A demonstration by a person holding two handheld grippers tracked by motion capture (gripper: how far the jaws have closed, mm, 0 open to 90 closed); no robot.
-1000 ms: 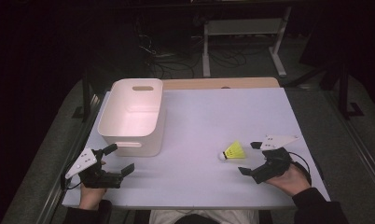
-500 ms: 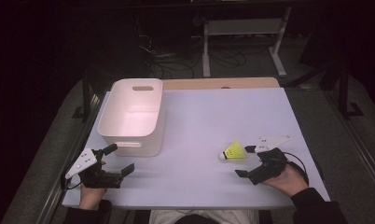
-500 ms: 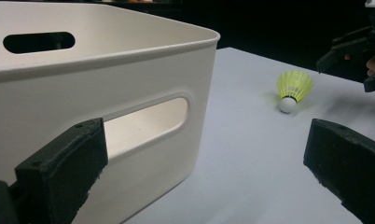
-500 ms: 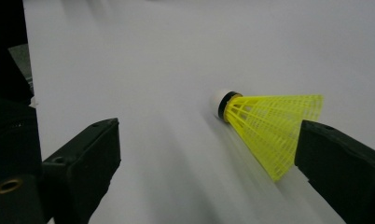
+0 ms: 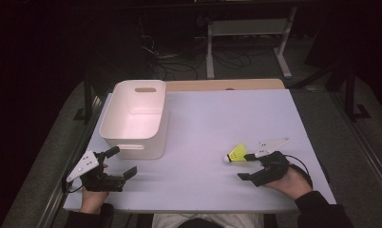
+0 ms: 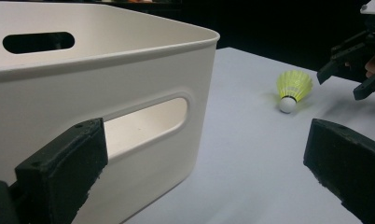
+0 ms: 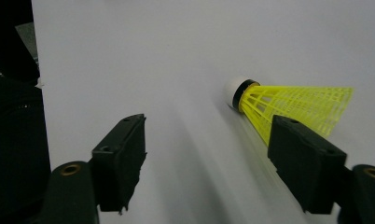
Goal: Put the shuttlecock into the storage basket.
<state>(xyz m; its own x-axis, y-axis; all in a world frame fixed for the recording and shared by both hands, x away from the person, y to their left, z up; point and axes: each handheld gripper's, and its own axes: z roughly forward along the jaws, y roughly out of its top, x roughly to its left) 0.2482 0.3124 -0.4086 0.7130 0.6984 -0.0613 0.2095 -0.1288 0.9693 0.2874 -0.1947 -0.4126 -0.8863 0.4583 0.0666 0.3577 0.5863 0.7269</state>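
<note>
Right gripper [image 5: 246, 166] edged closer, jaws apart, shuttlecock [image 5: 236, 154] seemingly untouched

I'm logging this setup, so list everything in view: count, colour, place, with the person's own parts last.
shuttlecock: one, yellow skirt with white tip, lying on its side at the table's right, just ahead of the right gripper.
bin: one, white, handle slots in its end walls, at the table's left, nothing seen inside.
table: one, white top with a wooden strip along the far edge.
desk frame: one, pale, on the dark floor beyond the table.
left gripper: one, black jaws apart, near the bin's front wall.
right gripper: one, black jaws apart, beside the shuttlecock.
hands: two, at the near edge, each holding a gripper.
</note>
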